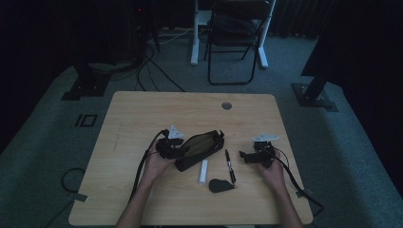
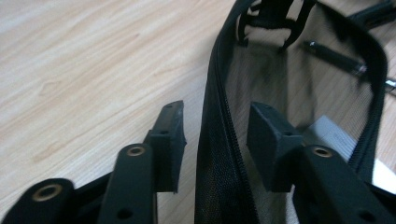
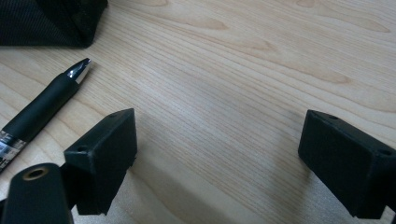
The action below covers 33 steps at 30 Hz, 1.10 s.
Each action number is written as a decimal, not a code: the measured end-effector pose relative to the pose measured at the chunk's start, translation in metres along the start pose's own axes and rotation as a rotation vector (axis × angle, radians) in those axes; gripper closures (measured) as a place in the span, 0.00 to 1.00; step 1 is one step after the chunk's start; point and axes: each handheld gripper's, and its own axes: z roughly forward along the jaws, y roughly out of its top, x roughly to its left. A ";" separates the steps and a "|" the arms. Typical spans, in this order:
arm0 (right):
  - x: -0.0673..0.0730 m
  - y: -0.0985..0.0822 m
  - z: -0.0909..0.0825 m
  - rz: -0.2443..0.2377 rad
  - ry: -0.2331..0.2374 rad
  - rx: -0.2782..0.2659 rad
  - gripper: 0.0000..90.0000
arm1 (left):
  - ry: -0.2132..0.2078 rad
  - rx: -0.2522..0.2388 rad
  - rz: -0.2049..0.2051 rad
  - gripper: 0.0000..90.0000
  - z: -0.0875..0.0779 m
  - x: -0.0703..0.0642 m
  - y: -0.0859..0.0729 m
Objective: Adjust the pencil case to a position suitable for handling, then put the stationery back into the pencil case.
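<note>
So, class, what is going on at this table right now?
A person works at a wooden table with a gripper in each hand. The left gripper straddles the zipped edge of a black mesh pouch, jaws apart and not pressing it. The right gripper sits open over bare wood beside a black pen. A white stick and a dark teardrop-shaped item lie nearby.

Left hand-held gripper lies low, jaws part-open, pads pressing nothing; right hand-held gripper rests level, jaws wide apart.

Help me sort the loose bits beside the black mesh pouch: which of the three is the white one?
The white stick, lying right next to the mesh pouch. The pen to its right is black and slim; the flat teardrop-shaped piece is dark.
</note>
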 end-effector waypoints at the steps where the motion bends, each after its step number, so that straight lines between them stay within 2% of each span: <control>1: 0.000 0.000 0.000 0.000 0.000 0.000 0.13 | -0.003 -0.010 -0.006 0.61 -0.002 0.001 0.000; 3: 0.000 0.000 0.000 0.000 0.000 0.000 0.13 | -0.006 -0.027 -0.014 0.58 -0.006 0.001 0.001; 9: 0.000 0.000 0.000 0.000 0.000 0.000 0.13 | -0.027 -0.041 -0.004 0.59 -0.015 -0.001 0.002; 17: 0.000 0.000 0.000 0.000 0.000 0.000 0.13 | -0.036 -0.067 -0.029 0.58 -0.021 -0.008 0.000; 25: 0.000 0.000 0.000 0.000 0.000 0.000 0.13 | -0.034 -0.096 -0.026 0.54 -0.031 -0.025 0.004; 33: 0.000 0.000 0.000 0.000 0.000 0.000 0.13 | -0.068 -0.113 -0.002 0.55 -0.038 -0.046 0.010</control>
